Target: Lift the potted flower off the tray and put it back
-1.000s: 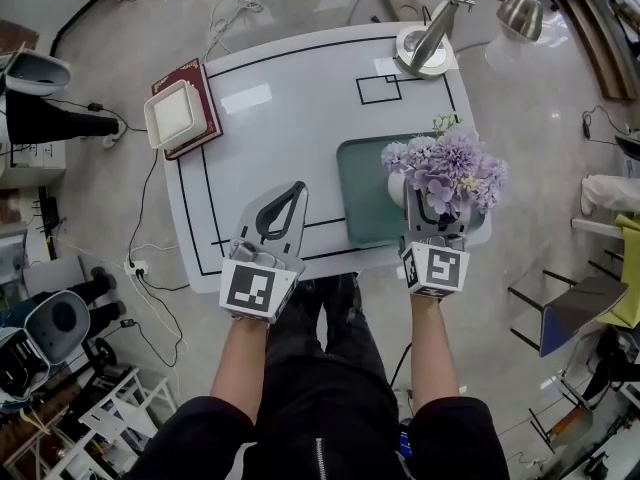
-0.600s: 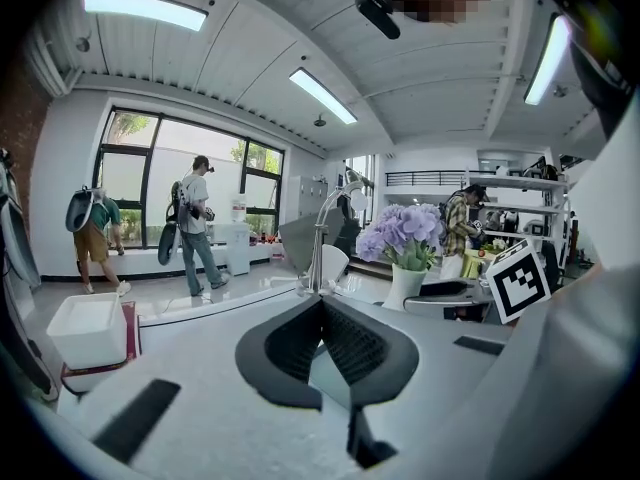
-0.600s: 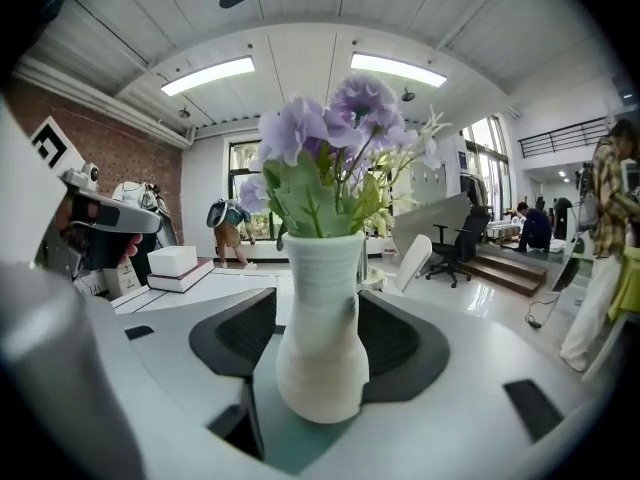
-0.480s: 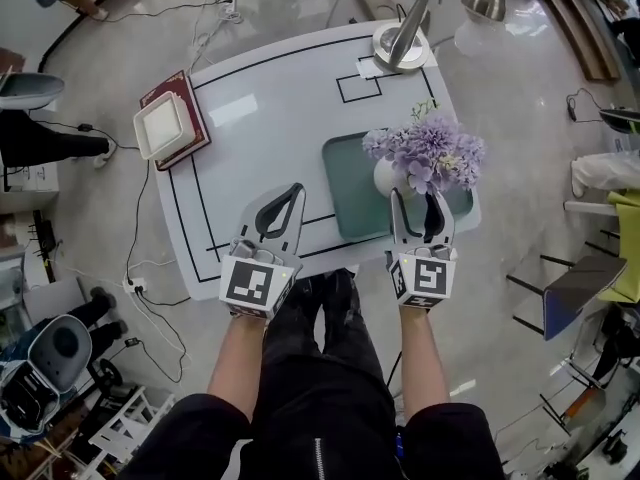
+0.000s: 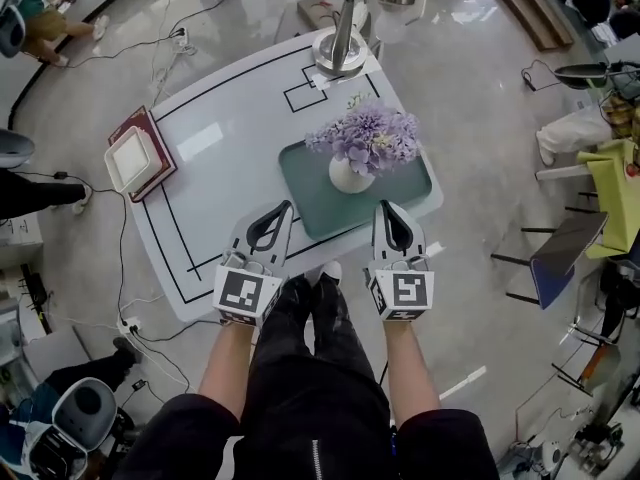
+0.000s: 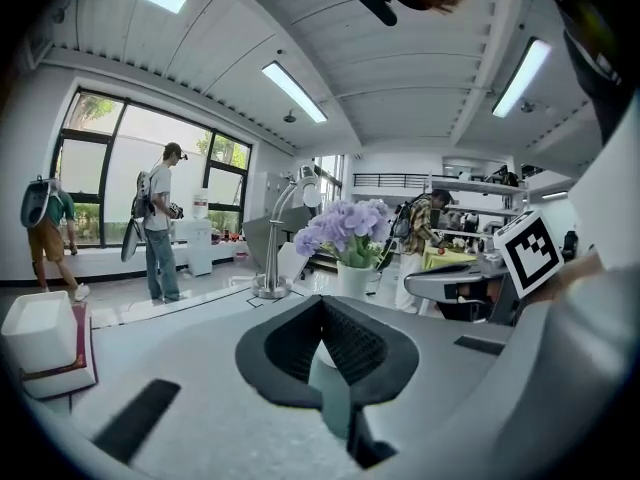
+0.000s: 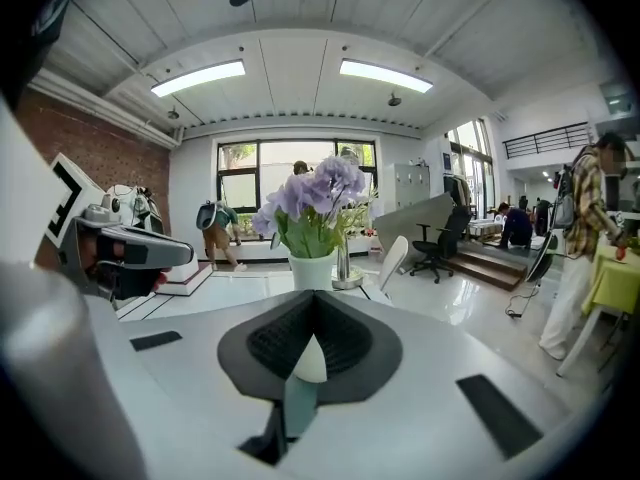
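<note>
As the potted flower (image 5: 352,158) stands upright on the teal tray (image 5: 405,184), head view: put-back step judged complete, and only backing away remains.

Left gripper view: left tongs (image 6: 325,333) pressed together, holding nothing; dark ribbed pads.

Right gripper view: right tongs (image 7: 310,340) likewise together and empty; smooth rounded white pot and lilac blooms ahead.

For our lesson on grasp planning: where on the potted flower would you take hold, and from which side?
Grip the white pot around its rounded belly, coming in level from the near side, where the right gripper sits shut. The purple blooms overhang the rim, so a top approach would likely crush them; the pot stands upright on the tray.
</note>
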A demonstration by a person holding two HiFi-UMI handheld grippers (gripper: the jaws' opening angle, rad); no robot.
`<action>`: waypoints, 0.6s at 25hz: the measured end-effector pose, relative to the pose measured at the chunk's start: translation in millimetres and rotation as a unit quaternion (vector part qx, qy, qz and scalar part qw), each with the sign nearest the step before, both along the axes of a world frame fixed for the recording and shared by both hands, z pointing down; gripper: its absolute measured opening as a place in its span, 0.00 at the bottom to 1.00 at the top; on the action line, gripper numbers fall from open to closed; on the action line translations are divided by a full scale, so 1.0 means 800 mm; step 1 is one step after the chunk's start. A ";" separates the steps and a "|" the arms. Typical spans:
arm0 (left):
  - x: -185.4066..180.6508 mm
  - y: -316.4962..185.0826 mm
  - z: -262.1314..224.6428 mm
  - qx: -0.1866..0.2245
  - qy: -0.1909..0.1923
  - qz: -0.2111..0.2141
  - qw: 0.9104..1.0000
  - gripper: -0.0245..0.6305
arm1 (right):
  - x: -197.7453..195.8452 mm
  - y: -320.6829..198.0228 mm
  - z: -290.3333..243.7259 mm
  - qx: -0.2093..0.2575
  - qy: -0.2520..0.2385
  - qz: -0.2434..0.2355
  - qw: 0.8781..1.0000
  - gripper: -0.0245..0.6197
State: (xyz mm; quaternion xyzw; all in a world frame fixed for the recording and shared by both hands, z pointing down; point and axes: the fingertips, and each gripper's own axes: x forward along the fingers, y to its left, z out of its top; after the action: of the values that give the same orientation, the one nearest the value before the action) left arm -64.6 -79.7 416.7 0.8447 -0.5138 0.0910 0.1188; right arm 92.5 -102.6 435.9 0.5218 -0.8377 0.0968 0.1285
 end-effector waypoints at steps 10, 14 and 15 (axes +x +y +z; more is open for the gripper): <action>0.030 0.020 -0.011 0.012 0.009 0.060 0.998 0.04 | 0.008 0.052 -0.030 -0.020 -0.040 0.014 0.999 0.05; 0.039 0.031 -0.020 0.014 0.008 0.079 0.997 0.04 | 0.008 0.062 -0.050 -0.008 -0.039 0.020 0.999 0.05; 0.040 0.033 -0.021 0.015 0.008 0.082 0.996 0.04 | 0.008 0.062 -0.056 -0.003 -0.039 0.021 0.999 0.05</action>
State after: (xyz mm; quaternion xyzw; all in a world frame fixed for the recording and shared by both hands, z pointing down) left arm -32.4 -53.0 400.3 0.8865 -0.4429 0.0865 0.1023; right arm 98.8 -52.8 391.4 0.5346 -0.8307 0.1225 0.0956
